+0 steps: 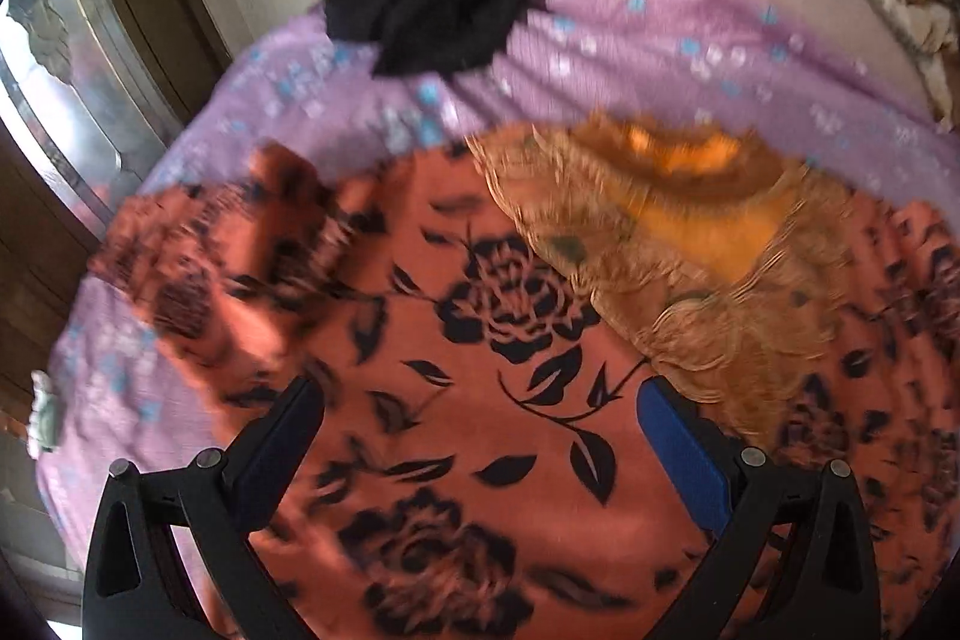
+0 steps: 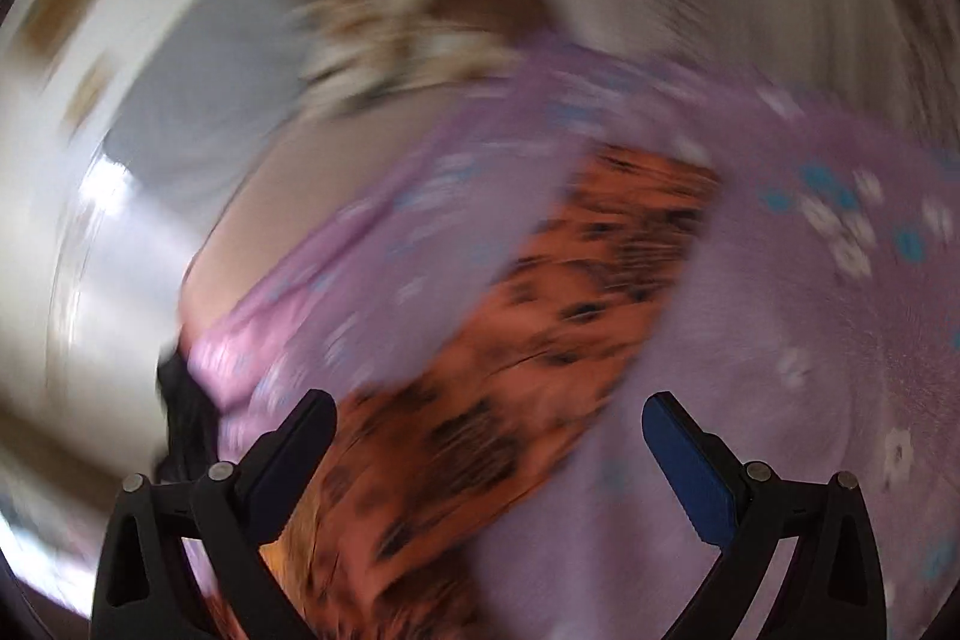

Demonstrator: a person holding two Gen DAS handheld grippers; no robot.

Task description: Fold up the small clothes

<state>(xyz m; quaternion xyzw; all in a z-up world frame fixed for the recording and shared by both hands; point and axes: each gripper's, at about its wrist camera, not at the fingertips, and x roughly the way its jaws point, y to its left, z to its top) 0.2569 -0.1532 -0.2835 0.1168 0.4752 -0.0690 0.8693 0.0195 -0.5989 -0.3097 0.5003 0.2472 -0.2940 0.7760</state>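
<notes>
Left gripper [image 1: 480, 406] hangs wide apart over the orange floral top [image 1: 456, 400], spread on the purple sheet [image 1: 600, 40]. A black garment [image 1: 438, 10] lies crumpled beyond it. Right gripper [image 2: 489, 421], jaws apart too, sits above a blurred sleeve [image 2: 570, 304].

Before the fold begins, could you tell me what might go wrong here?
1. The golden embroidered piece overlaps the orange floral garment; a pinch by the left tool may catch both.
2. The right tool's view is motion-blurred, so a grasp now might miss the hem.
</notes>
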